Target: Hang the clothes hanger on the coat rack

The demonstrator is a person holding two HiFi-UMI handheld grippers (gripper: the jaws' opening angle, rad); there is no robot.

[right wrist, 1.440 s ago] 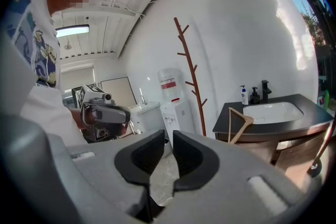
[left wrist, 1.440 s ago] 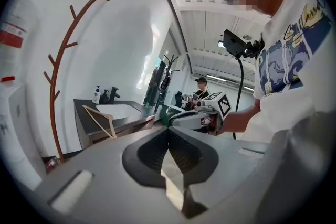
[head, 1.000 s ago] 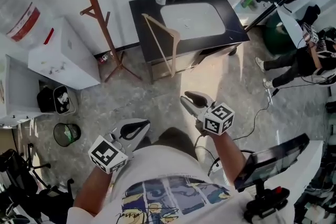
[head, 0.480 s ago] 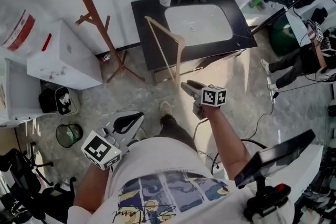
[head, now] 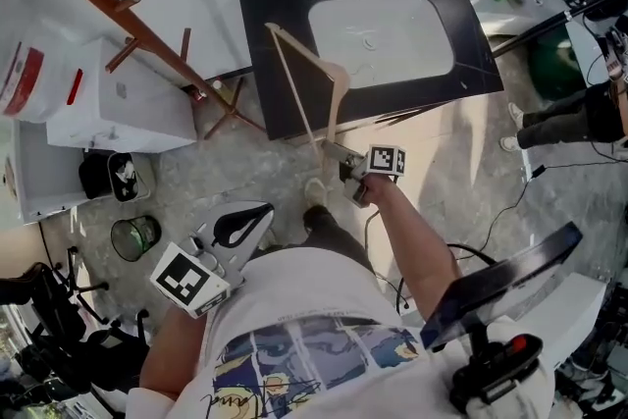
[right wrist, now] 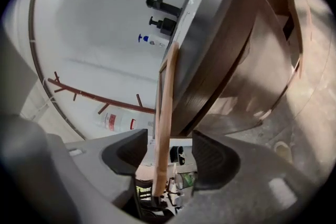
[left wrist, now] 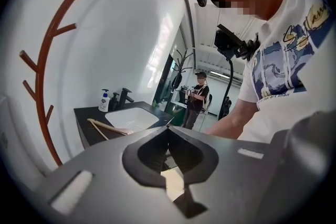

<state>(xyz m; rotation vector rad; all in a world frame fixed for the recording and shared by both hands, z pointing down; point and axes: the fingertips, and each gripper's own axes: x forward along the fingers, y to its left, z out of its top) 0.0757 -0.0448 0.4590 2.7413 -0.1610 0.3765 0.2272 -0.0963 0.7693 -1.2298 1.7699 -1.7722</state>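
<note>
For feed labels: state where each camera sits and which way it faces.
Head view: on the person's head, looking steeply down at the vanity; shows shirt, both forearms, left claw, right claw.
Left gripper view: on the left claw, facing vanity and coat rack; shows shut jaws, person's torso.
Right gripper view: on the right claw, tilted sideways; jaws, just opening, apart around the hanger.
Shared: all show vanity, hanger, coat rack.
</note>
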